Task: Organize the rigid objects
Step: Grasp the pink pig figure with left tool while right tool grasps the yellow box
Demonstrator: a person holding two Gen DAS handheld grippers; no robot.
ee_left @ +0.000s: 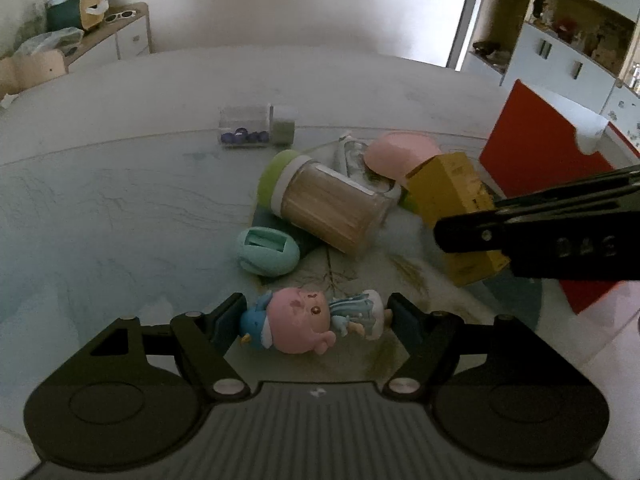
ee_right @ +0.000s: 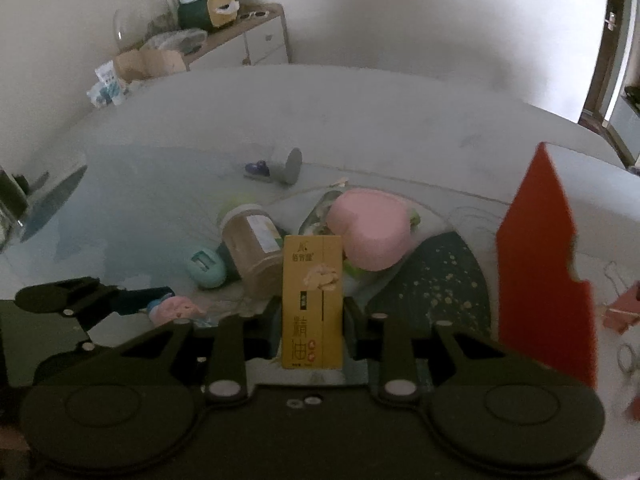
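I am gripping the yellow box (ee_right: 312, 300) in my right gripper (ee_right: 312, 322) jaws above the table (ee_left: 120, 200) clutter and the figurine (ee_left: 312, 318) in my left gripper (ee_left: 316, 320) jaws, each apparently awaiting placement.

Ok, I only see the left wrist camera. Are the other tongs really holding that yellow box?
Observer: Yes. The right tongs are shut on the yellow box, squeezing its lower half from both sides.
Operator: My left tongs have the doll. What's on the box's front?
Observer: Chinese writing runs down it, plus a small pale picture.
Operator: Anything past the red board?
Observer: A pink binder clip sits just right of it.
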